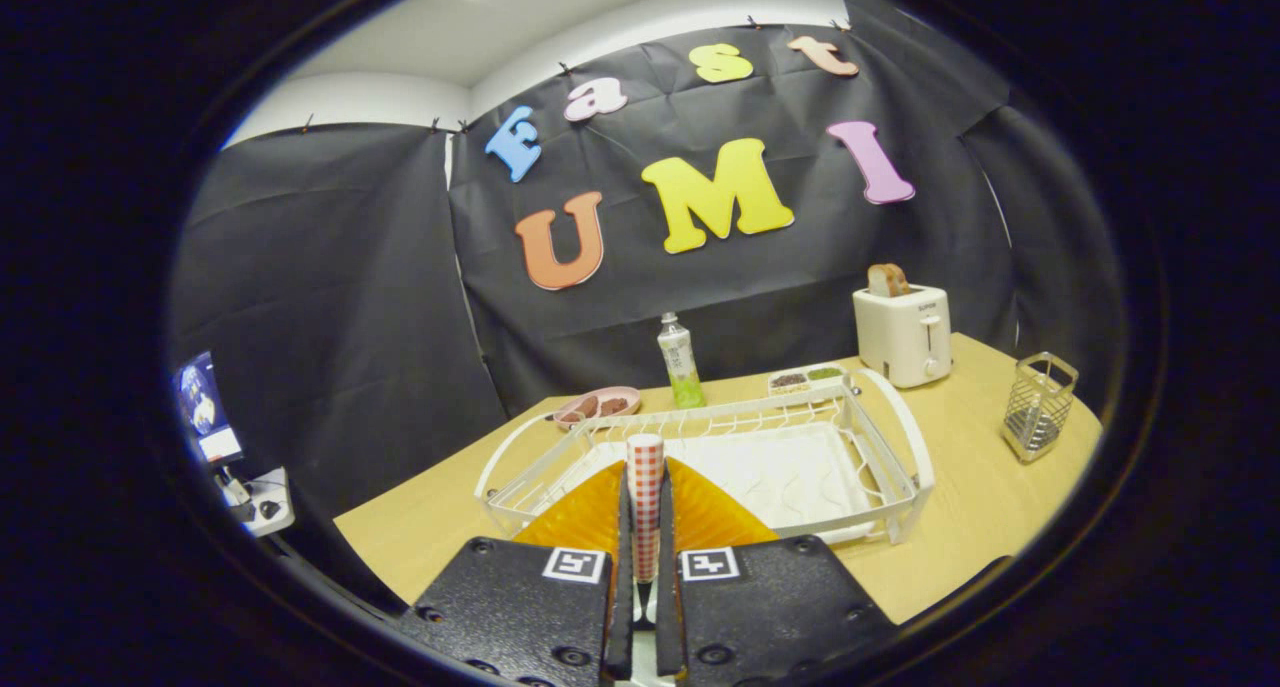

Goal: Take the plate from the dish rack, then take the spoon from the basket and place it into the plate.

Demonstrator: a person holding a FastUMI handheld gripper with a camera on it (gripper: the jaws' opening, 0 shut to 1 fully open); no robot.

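Gripping a checked, edge-on plate (645, 497) between both fingers, the claw (645, 557) holds it upright just before the white dish rack (880, 467) on the tabletop (990, 447); the wire basket (1038, 405) beyond apparently holds the spoon.

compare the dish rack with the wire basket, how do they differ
The dish rack is white, wide and low; the wire basket is bare metal, narrow and tall. The dish rack lies just beyond the gripper, whose fingers are shut on the checkered plate, held edge-on; the wire basket stands apart from the rack, off to one side near the table's edge. Both are open wirework standing on the wooden table.
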